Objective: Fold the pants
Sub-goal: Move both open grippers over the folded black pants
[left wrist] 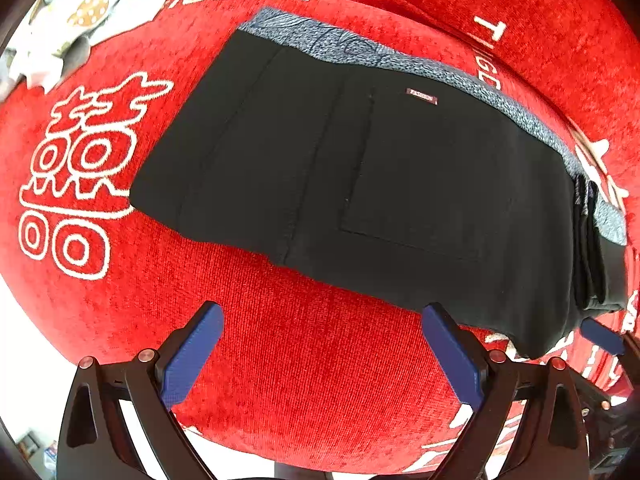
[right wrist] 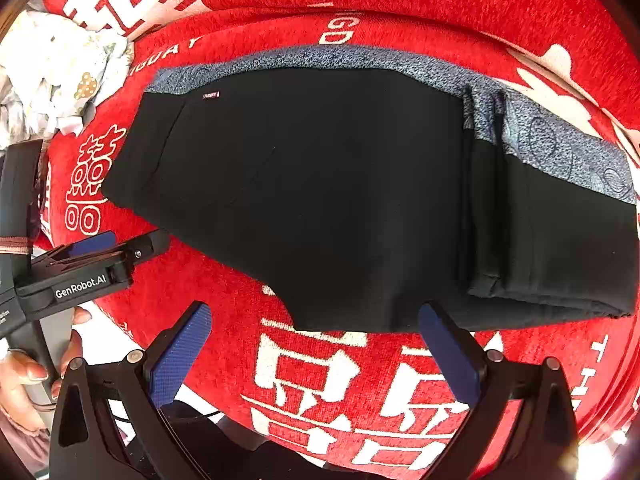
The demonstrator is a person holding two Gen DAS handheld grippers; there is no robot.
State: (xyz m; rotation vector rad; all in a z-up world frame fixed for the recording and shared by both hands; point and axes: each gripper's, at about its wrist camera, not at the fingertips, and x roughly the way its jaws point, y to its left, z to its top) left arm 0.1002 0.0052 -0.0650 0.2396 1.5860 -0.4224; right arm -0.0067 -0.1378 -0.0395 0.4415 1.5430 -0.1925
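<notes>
We see one pair of folded black pants [left wrist: 360, 168] on one red cloth [left wrist: 304, 360]; our two claws, left [left wrist: 326, 356] and right [right wrist: 316, 360], gape wide, gripping nothing.

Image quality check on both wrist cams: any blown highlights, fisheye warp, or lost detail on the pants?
Left wrist: heavy fisheye bulge curves the red cloth; lower-left background is blown white; the black pants show faint seams, pocket outline and a small label. Right wrist: same warp; flare at the lower-right corner; pants nearly featureless black; folded edges readable at right. Both sharp, no motion blur.
</notes>
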